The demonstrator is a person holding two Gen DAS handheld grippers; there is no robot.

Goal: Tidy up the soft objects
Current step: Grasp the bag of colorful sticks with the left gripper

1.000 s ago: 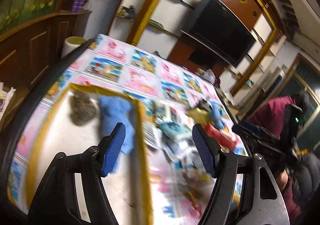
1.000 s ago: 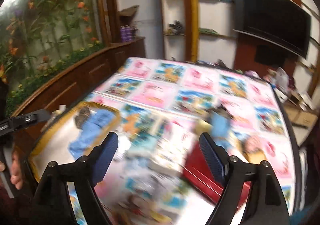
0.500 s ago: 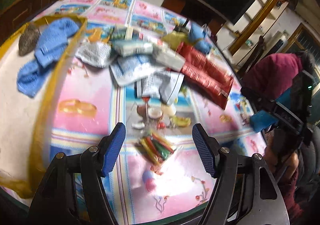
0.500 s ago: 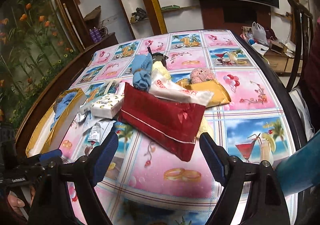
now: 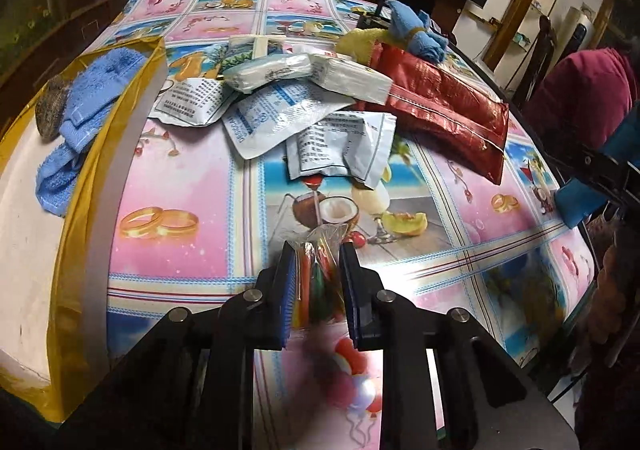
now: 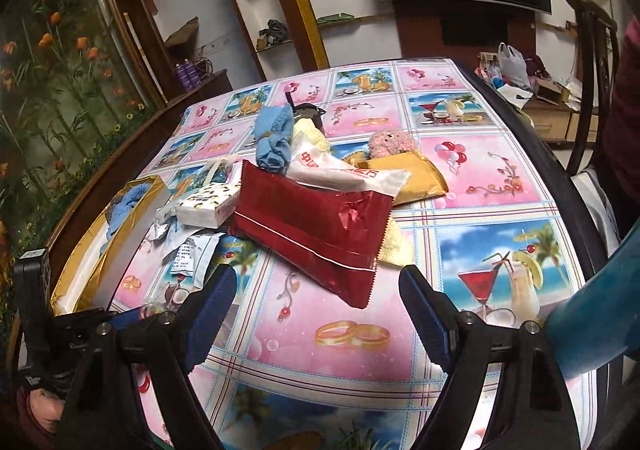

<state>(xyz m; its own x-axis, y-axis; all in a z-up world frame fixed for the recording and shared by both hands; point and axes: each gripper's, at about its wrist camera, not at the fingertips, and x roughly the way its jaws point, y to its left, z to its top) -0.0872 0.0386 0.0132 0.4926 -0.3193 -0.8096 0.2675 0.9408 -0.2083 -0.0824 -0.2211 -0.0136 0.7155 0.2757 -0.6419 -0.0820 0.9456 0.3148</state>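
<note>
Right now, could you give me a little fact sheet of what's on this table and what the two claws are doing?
surface: table with picture tablecloth
box: gold-edged box holding a blue towel
pile: red packet, white sachets, tissue pack
left gripper: jaws closing on a clear bag of coloured sticks
right gripper: open, nothing between jaws

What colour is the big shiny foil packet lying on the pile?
The big shiny foil packet is dark red with a thin white line, clearest in the right wrist view.

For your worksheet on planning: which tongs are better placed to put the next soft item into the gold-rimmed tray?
Left. The left tongs are closing around the clear packet of coloured sticks, beside the tray; the right tongs hang open, empty.
</note>
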